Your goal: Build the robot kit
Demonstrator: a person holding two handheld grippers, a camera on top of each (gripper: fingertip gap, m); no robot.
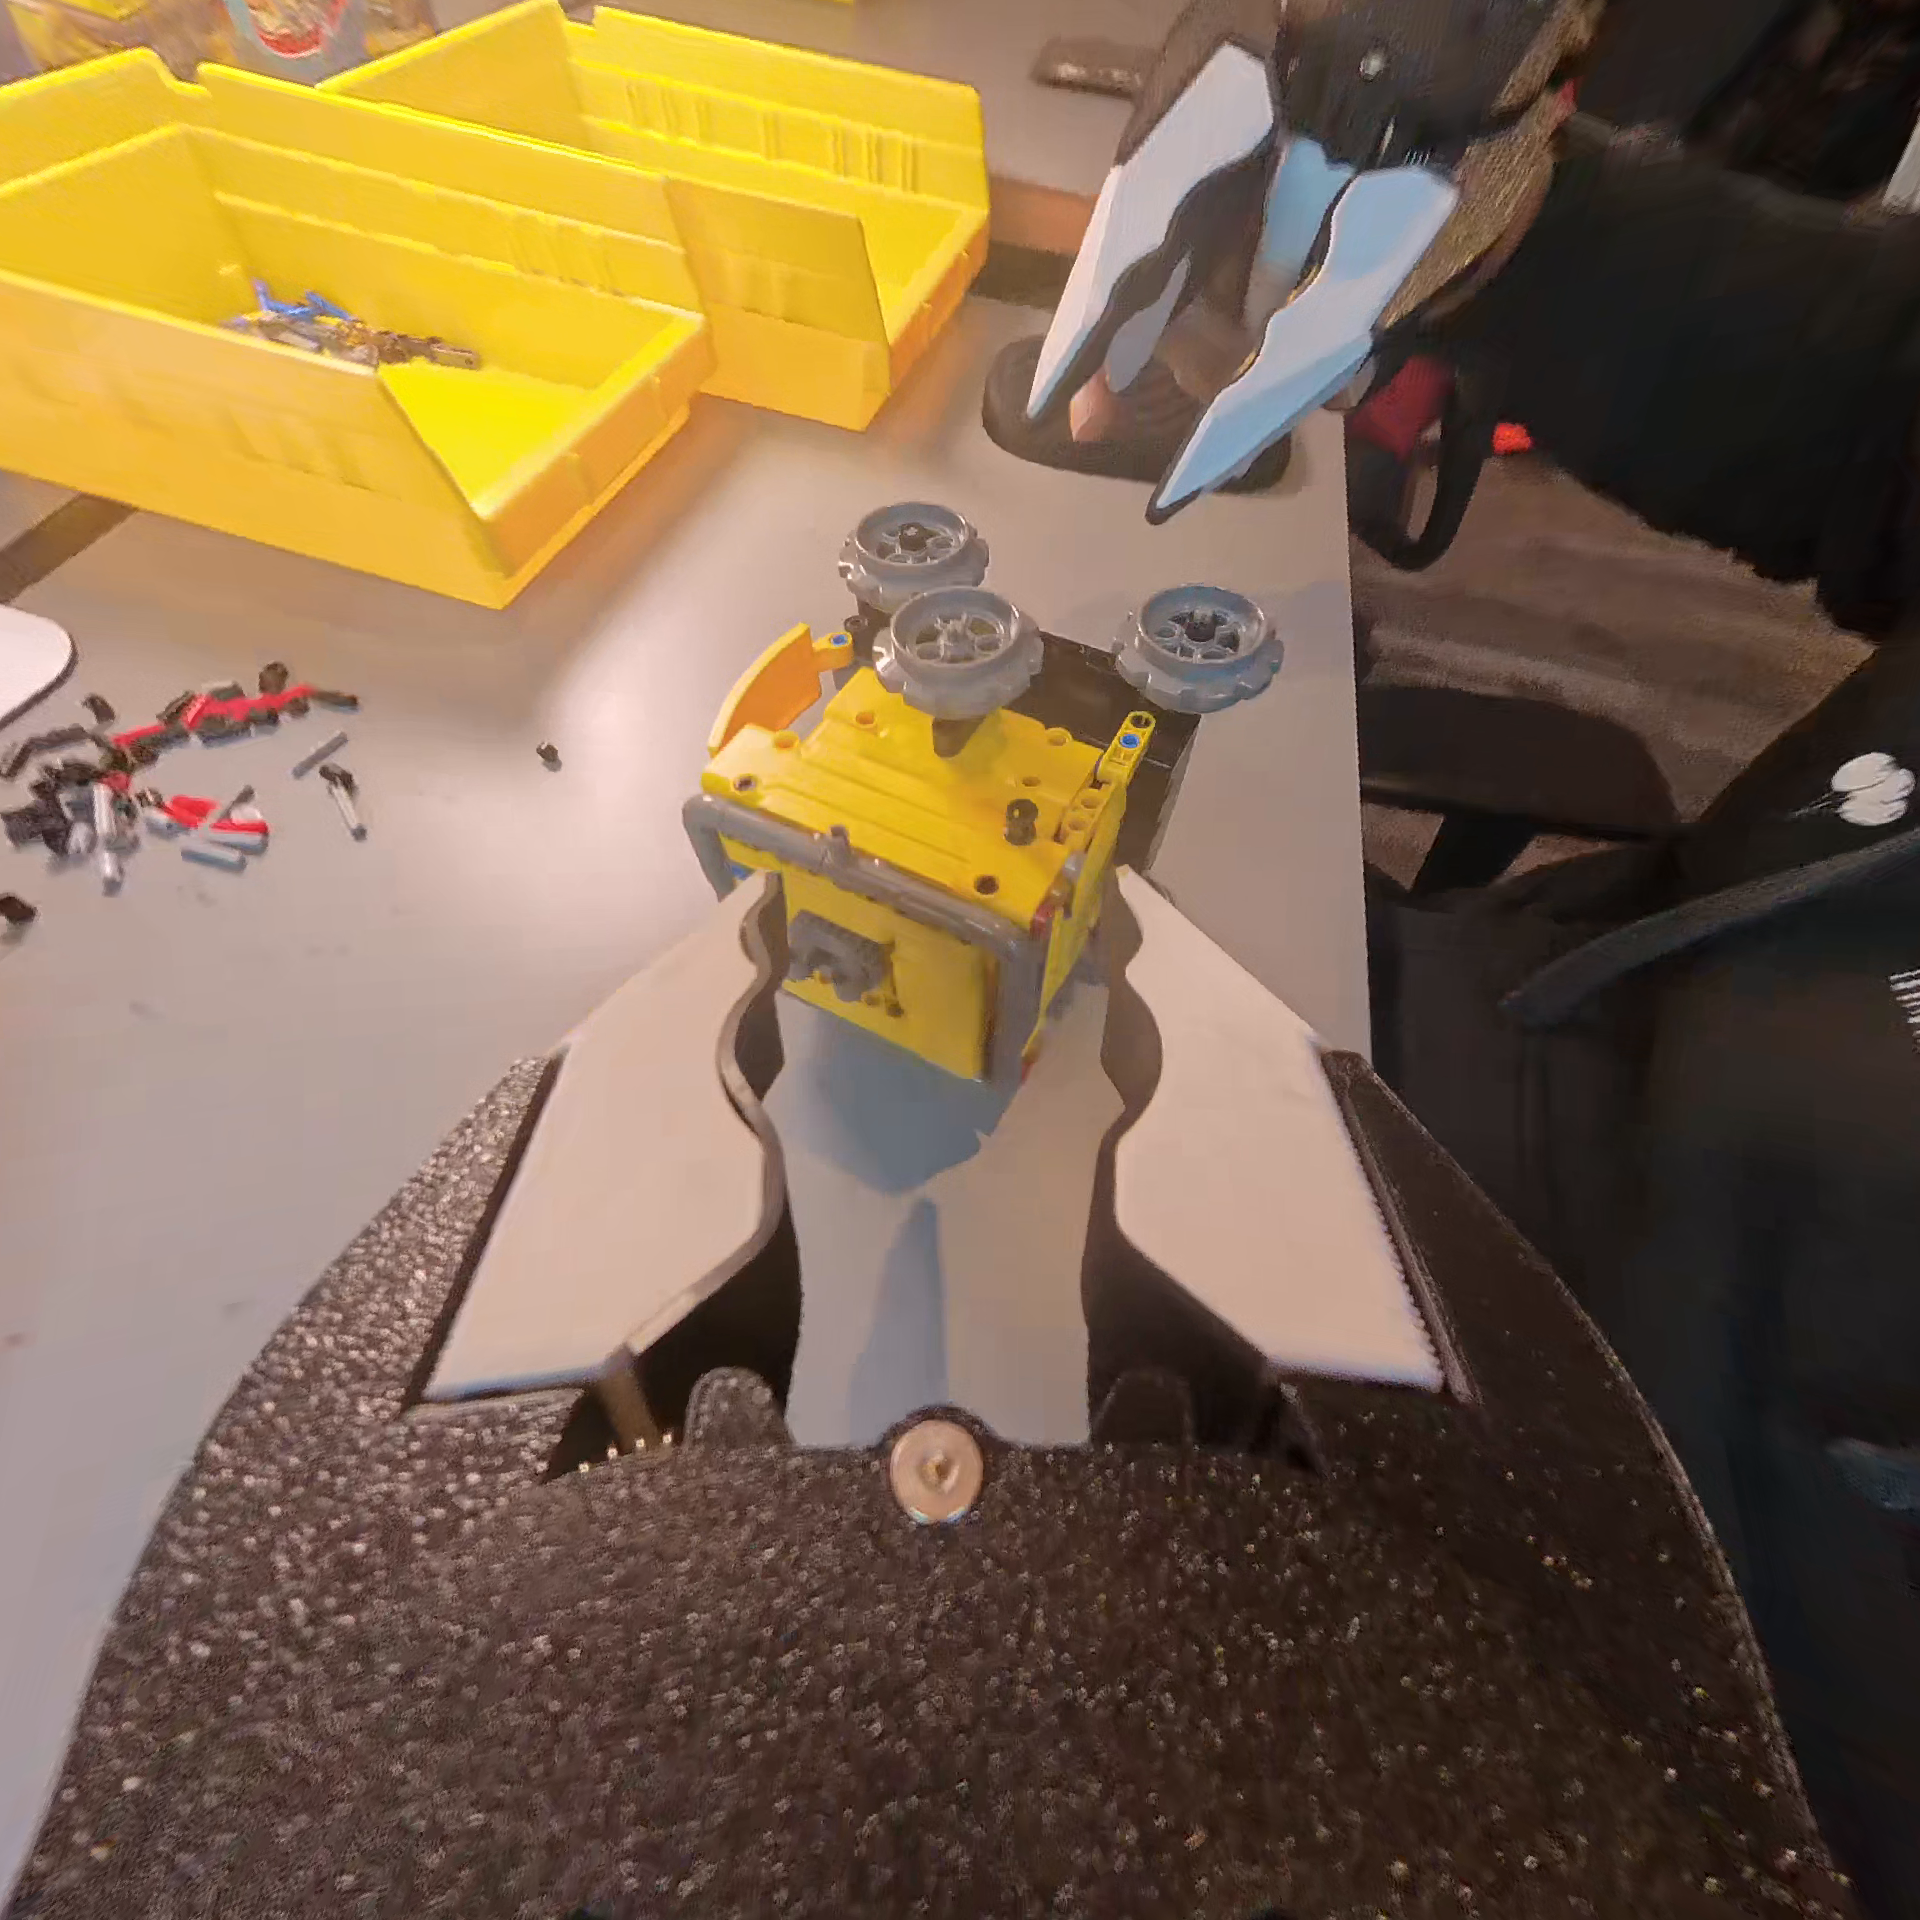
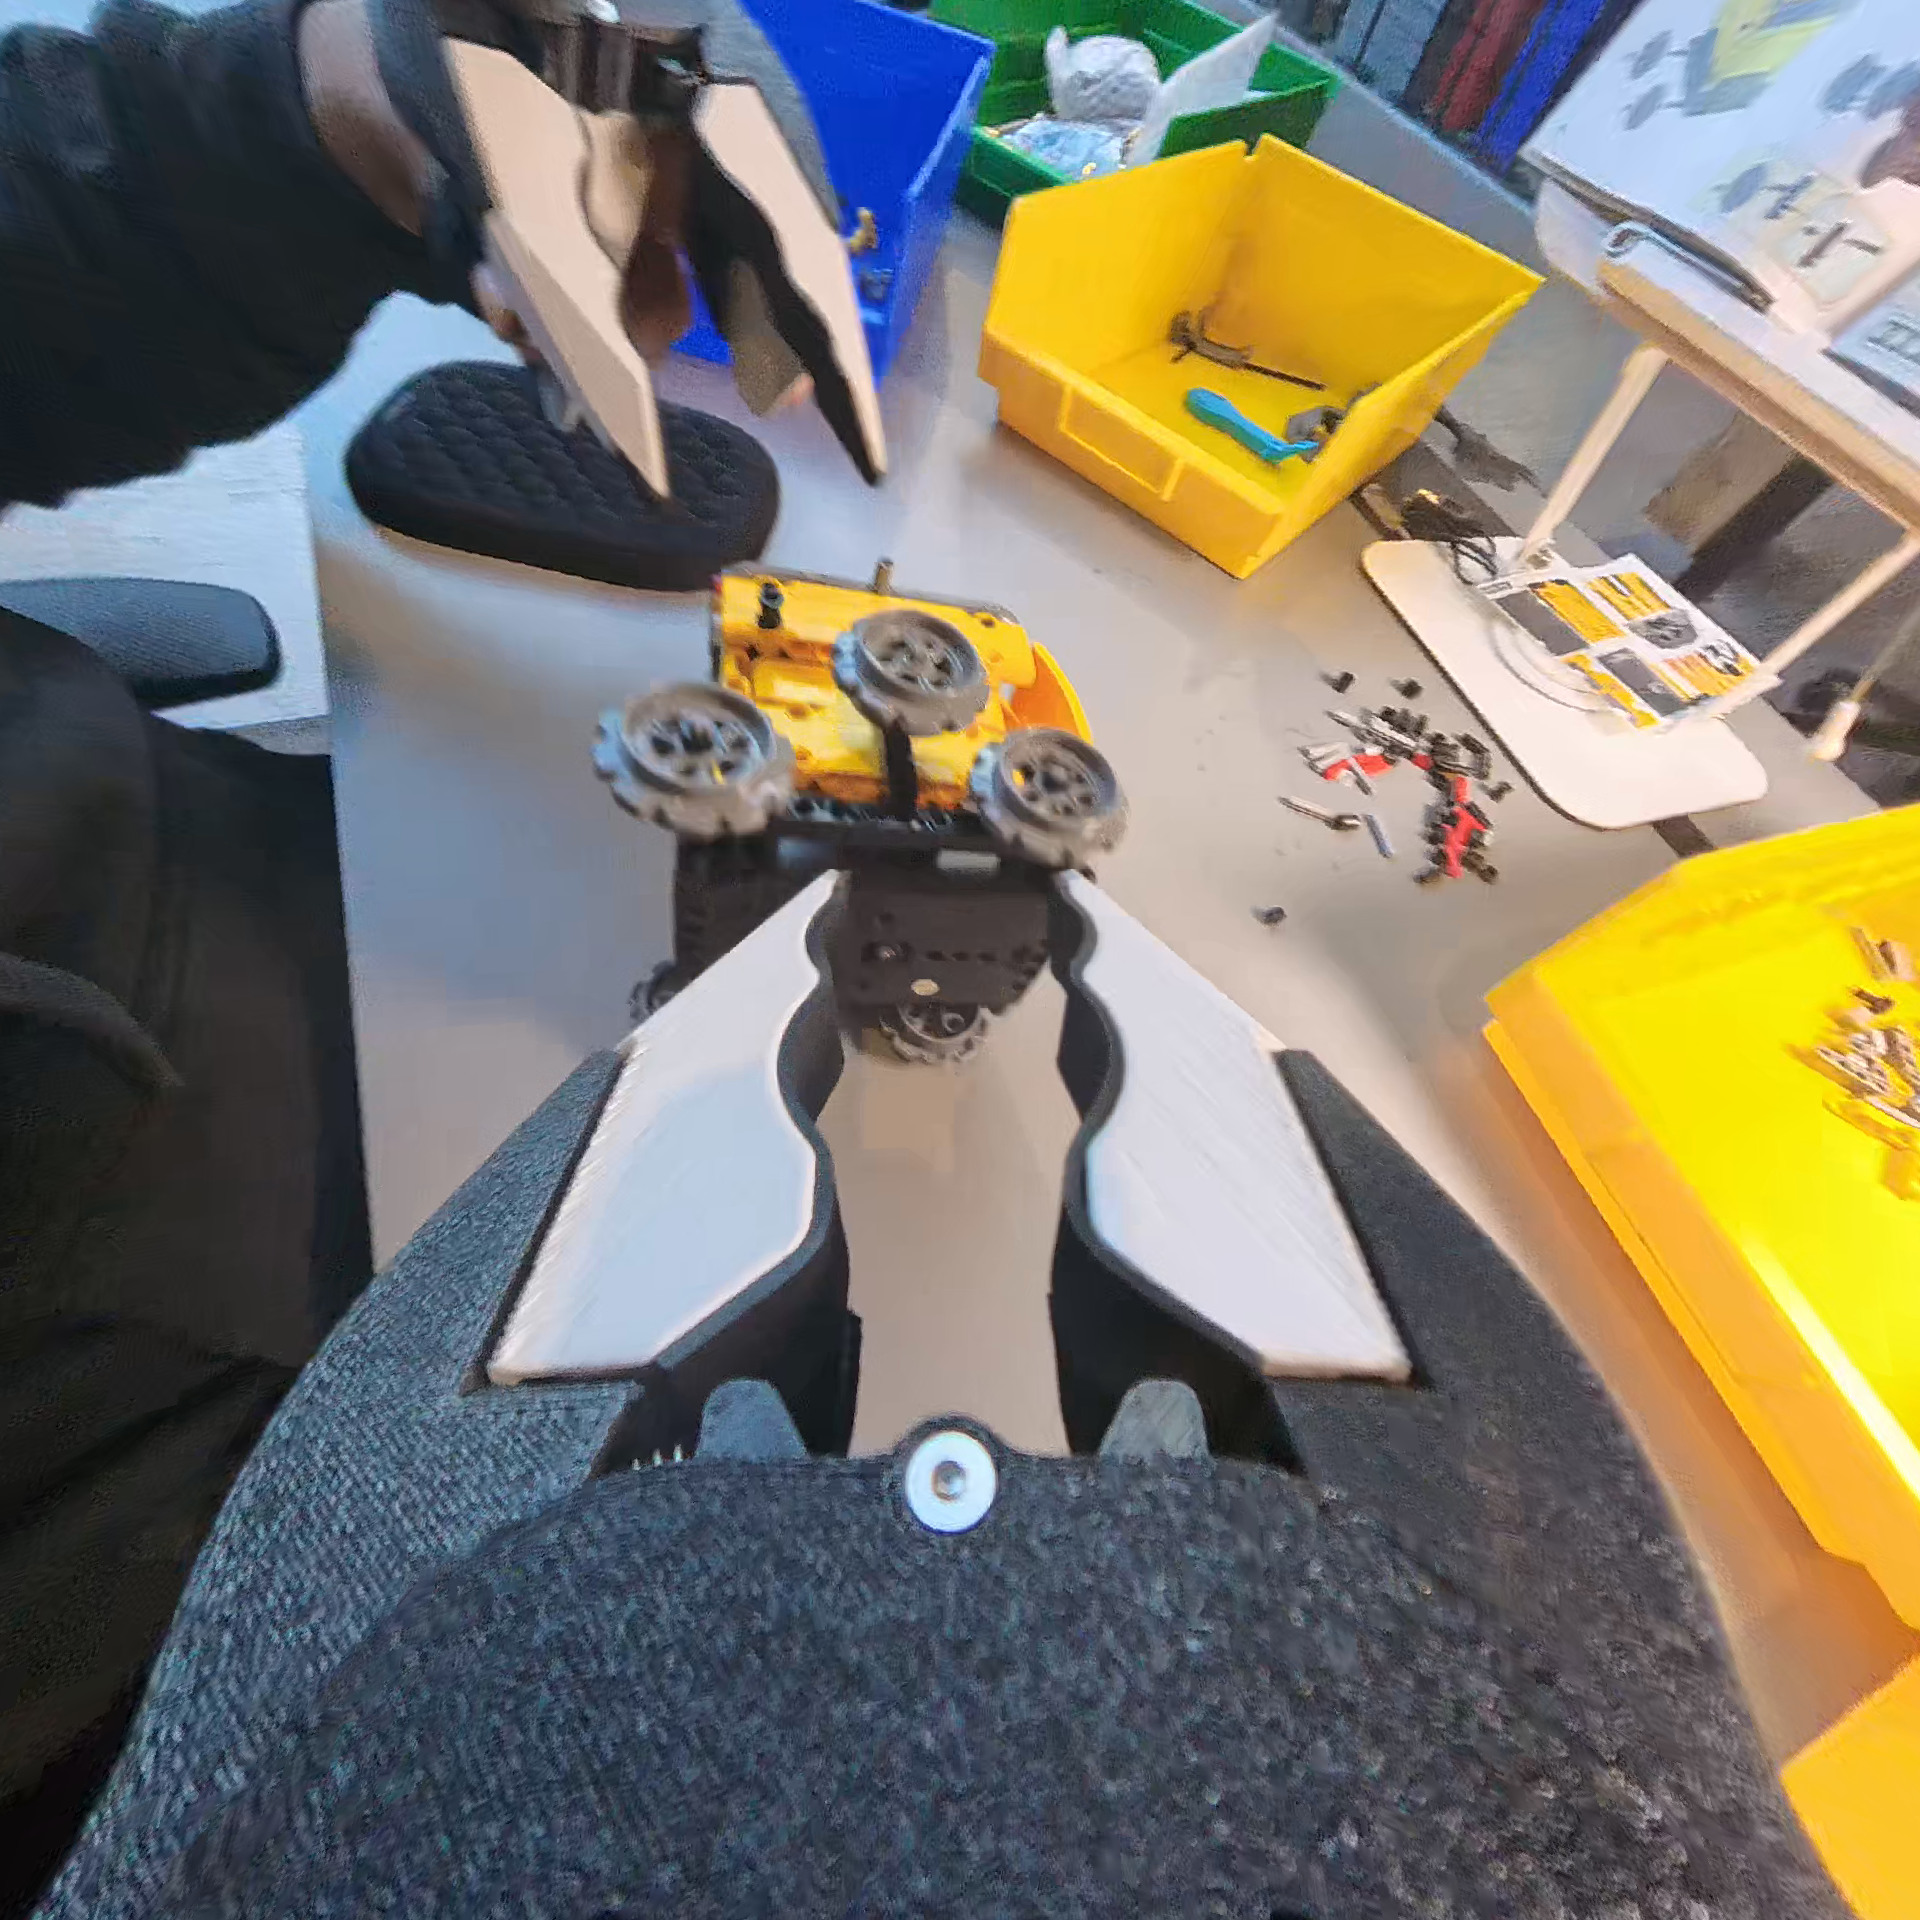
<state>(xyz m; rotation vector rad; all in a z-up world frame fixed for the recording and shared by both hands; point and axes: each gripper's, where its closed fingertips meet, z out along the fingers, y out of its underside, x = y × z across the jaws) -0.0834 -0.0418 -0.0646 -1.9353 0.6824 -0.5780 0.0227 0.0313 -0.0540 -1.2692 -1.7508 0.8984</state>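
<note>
On grey table [image 1: 436, 997], yellow bins [image 1: 343, 343].

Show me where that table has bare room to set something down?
Bare grey table lies between the toy truck and the yellow bin, and between the truck and the loose parts. Crowded: around the loose parts, and the black pad.

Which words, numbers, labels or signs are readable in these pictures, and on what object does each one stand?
Printed sheet on the white stand base: too small and blurred to read.
Open page at top right: blurred, unreadable.
White print on black fabric: unreadable.
No text here can be read.
</note>
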